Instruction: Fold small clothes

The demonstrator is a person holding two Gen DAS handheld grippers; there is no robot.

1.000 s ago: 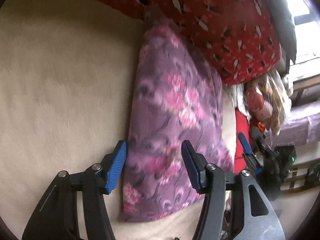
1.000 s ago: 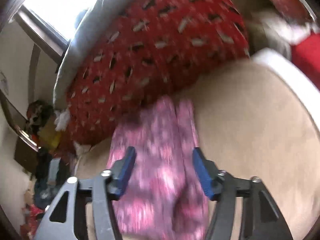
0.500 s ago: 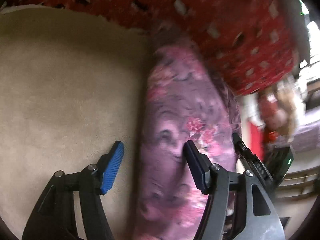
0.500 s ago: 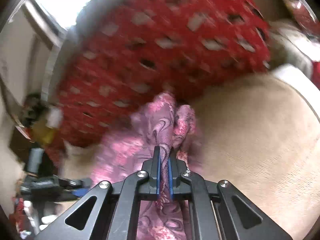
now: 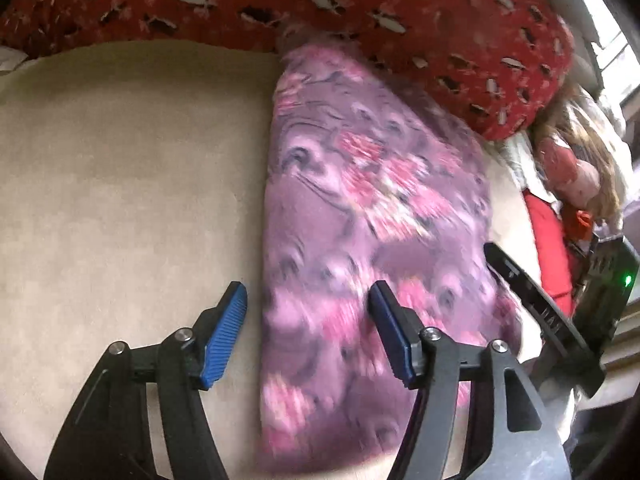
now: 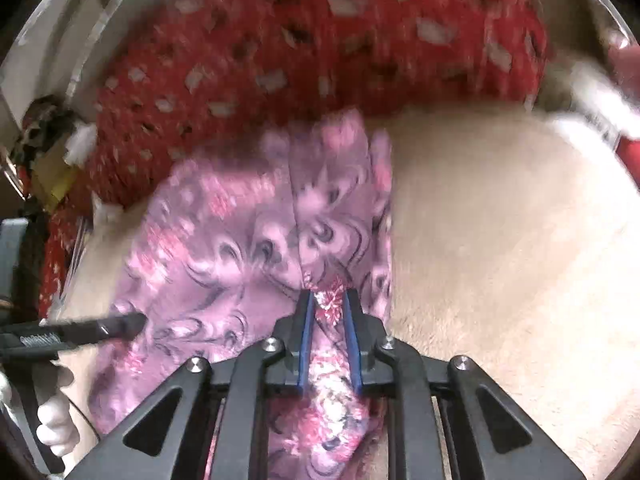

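Note:
A purple and pink floral garment (image 5: pixel 360 216) lies folded lengthwise on a beige fleece surface (image 5: pixel 120 184). In the left wrist view my left gripper (image 5: pixel 308 308) is open, its jaws straddling the garment's left edge near its near end. In the right wrist view my right gripper (image 6: pixel 327 304) is shut on a bunched fold of the garment (image 6: pixel 240 240) at its right edge. The right gripper's black finger (image 5: pixel 532 300) shows at the garment's right side in the left wrist view, and the left gripper's finger (image 6: pixel 80 330) at the left of the right wrist view.
A red patterned cushion (image 5: pixel 360 12) lies against the garment's far end. A doll (image 5: pixel 572 168) and red cloth (image 5: pixel 548 248) sit to the right beyond the beige surface. A window (image 6: pixel 60 20) is at the far left in the right wrist view.
My right gripper closed on the garment's edge and has pulled the fold up and along. My left gripper stayed open and shifted left, now straddling the garment's left edge.

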